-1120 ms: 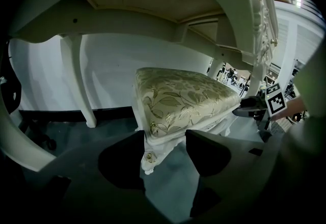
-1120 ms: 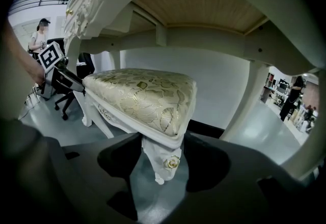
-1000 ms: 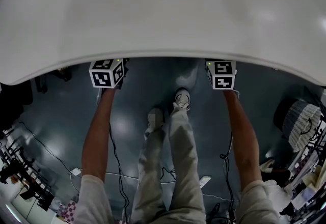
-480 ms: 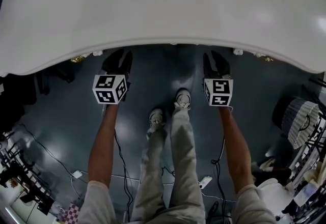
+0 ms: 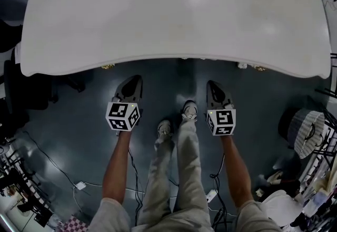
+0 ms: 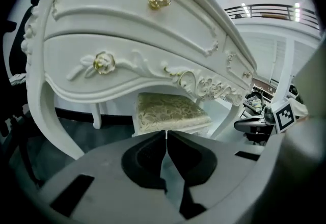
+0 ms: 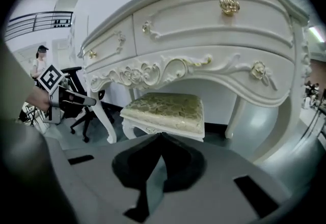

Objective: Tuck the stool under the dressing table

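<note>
Stool with a white carved frame and pale gold brocade cushion [image 7: 164, 108] is standing beneath the white ornate wooden dressing table [image 5: 174, 15], none of it showing past the tabletop from above, so the tuck is judged complete. Left gripper [image 5: 135, 80] and right gripper [image 5: 215, 86] are hovering just clear of the table edge, each clenched on nothing, presumably because no further push is required.
</note>
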`<state>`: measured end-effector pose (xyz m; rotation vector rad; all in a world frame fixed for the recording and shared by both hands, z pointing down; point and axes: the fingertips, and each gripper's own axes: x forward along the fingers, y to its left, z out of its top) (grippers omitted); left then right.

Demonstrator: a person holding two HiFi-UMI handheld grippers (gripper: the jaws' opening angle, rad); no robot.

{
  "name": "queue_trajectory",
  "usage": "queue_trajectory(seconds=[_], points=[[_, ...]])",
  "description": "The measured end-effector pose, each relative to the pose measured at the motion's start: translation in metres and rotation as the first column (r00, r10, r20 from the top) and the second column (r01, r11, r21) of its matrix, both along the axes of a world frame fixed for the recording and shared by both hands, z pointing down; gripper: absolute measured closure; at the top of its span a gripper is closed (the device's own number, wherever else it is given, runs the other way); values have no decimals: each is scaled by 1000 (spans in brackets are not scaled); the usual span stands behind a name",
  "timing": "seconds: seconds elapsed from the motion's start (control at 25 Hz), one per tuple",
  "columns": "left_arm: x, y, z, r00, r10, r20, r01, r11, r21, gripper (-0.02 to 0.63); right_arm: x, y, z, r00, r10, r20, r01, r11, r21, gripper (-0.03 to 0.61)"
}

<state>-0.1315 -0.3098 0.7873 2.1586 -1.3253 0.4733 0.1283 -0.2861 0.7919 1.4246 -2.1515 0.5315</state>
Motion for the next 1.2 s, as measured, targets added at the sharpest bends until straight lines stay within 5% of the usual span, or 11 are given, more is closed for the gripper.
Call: queue_trajectory(seconds=[0.24,0.56,1.2], points=[[4,21,-46,1000,5,-19,-4,1000,14,600,1,17,-49,998,18,61,-18,1000,8,577],[6,43,-101,1000,3,-3,-3,1000,-4,600,6,40,-104,1000,-10,25,10,1000,2,577],[13,32,-286,999,10,-54,-3,993,122,600,21,34,-291,998,51,44,-56,988,141,577]])
